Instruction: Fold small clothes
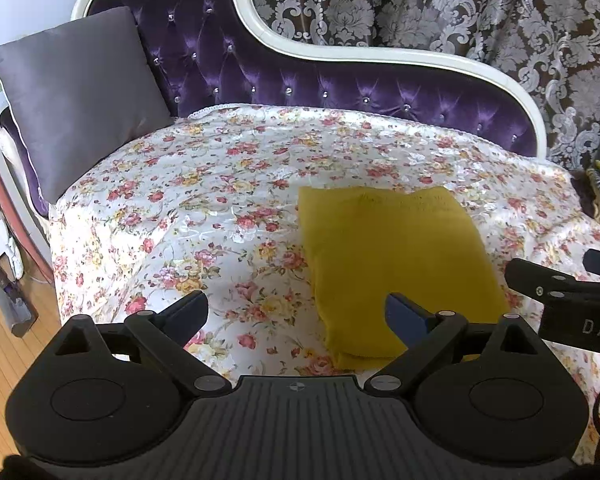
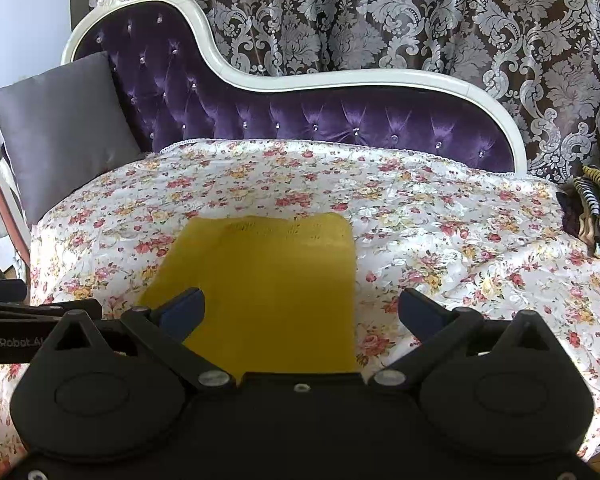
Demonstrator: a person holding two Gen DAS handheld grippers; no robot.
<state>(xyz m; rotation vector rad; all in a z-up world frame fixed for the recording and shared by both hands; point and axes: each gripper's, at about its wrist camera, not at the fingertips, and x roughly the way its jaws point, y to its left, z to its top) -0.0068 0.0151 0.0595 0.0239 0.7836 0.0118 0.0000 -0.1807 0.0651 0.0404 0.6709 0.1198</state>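
A mustard-yellow garment (image 1: 392, 256) lies folded into a flat rectangle on the floral bedspread (image 1: 204, 200); in the right wrist view the garment (image 2: 268, 288) sits just ahead of the fingers. My left gripper (image 1: 296, 312) is open and holds nothing; its right fingertip hangs over the garment's near left part. My right gripper (image 2: 300, 312) is open too, with its left fingertip over the cloth's near left corner and nothing held. Each gripper's black body shows at the edge of the other's view.
The bedspread (image 2: 440, 220) covers a purple tufted chaise with a white frame (image 1: 380, 54). A grey cushion (image 1: 76, 96) leans at its left end. Striped dark cloth (image 2: 596, 208) lies at the right edge. Patterned curtains hang behind. Wooden floor and a mop (image 1: 8, 292) are lower left.
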